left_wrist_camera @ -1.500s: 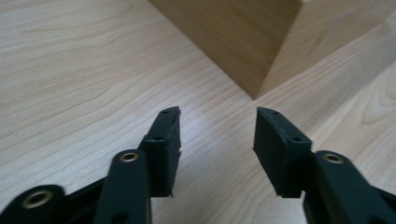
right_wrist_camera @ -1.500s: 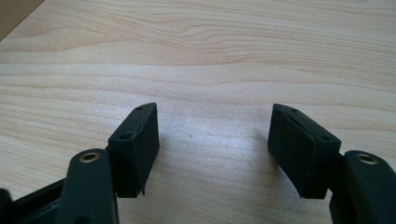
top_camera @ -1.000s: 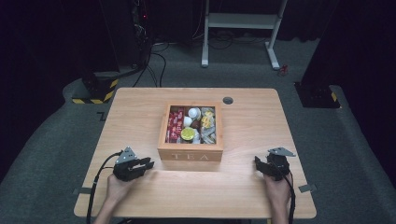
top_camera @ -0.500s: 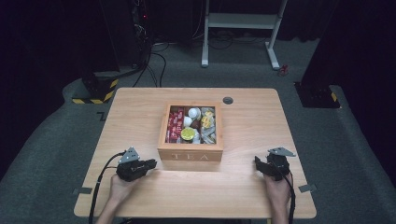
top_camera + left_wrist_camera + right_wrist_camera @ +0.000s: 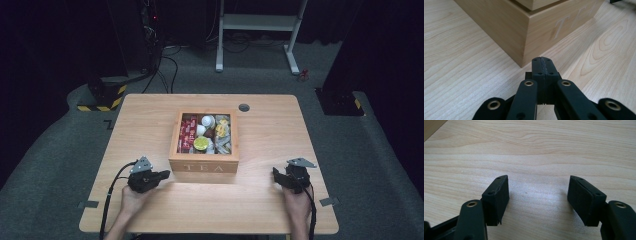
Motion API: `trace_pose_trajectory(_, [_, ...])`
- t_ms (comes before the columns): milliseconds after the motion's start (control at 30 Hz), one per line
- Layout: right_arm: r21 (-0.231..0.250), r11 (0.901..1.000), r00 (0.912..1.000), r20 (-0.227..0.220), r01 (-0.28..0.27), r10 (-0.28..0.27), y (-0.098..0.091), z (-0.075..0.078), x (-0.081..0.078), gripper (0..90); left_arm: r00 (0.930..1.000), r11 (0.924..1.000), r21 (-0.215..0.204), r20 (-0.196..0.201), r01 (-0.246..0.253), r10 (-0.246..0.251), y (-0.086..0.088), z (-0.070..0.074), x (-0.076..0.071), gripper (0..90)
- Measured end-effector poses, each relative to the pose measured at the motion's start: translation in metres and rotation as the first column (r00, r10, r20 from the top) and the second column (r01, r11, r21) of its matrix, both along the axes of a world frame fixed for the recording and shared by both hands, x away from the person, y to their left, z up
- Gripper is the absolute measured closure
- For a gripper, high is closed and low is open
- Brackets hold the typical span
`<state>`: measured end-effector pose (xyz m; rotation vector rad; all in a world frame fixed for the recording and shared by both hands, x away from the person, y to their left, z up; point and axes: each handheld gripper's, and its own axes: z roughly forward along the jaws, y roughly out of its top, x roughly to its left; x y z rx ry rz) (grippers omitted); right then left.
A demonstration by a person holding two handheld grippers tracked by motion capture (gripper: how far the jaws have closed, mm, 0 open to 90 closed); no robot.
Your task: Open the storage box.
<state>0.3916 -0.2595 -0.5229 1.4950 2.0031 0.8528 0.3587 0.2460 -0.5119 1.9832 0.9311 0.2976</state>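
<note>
A wooden tea box (image 5: 203,162) lettered "TEA" stands at the table's middle, open on top, with red packets (image 5: 187,134), white cups (image 5: 207,121) and a yellow piece (image 5: 201,143) inside. My left gripper (image 5: 165,175) lies on the table just left of the box's front corner, pointing at it. Its jaws have just been closing and now stand shut with nothing between them (image 5: 542,60); the box corner (image 5: 526,37) rises right in front. My right gripper (image 5: 274,173) rests on the table at the right of the box, jaws open over bare wood (image 5: 537,192).
The wooden table (image 5: 250,200) has a round cable hole (image 5: 244,107) behind the box. Beyond its far edge stand a white metal frame (image 5: 257,22), dark equipment with cables (image 5: 150,30) and a yellow-black striped base (image 5: 102,95) on the grey floor.
My left gripper has shifted slightly toward the box corner, and its jaws have come together. The right gripper has kept still.
</note>
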Motion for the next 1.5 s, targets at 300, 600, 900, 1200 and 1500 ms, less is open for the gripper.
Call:
trace_pose_trajectory(300, [0.003, 1.0000, 1.0000, -0.002, 0.004, -0.004, 0.000, 0.000, 0.000, 33.8, 0.9996, 0.9997, 0.007, 0.014, 0.026, -0.026, -0.014, 0.005, 0.004, 90.0])
trace_pose_trajectory(600, [0.004, 1.0000, 1.0000, -0.004, 0.003, -0.003, 0.000, 0.000, 0.000, 33.5, 0.9995, 0.9996, 0.026, 0.029, 0.012, -0.012, -0.022, 0.009, 0.007, 90.0])
trace_pose_trajectory(900, [0.001, 1.0000, 1.0000, -0.002, 0.000, 0.000, 0.000, 0.000, 0.000, 33.5, 0.9985, 0.9994, 0.028, 0.049, 0.020, -0.021, -0.029, 0.013, 0.010, 90.0])
trace_pose_trajectory(1200, [0.004, 1.0000, 1.0000, -0.004, 0.003, -0.003, 0.001, 0.000, -0.001, 33.7, 0.9990, 0.9999, -0.012, 0.045, 0.003, -0.002, -0.028, 0.017, 0.012, 90.0])
trace_pose_trajectory(1500, [0.002, 1.0000, 1.0000, -0.003, 0.001, -0.001, 0.001, 0.000, 0.000, 33.8, 0.9985, 0.9997, -0.022, 0.054, 0.005, -0.004, -0.032, 0.021, 0.015, 90.0])
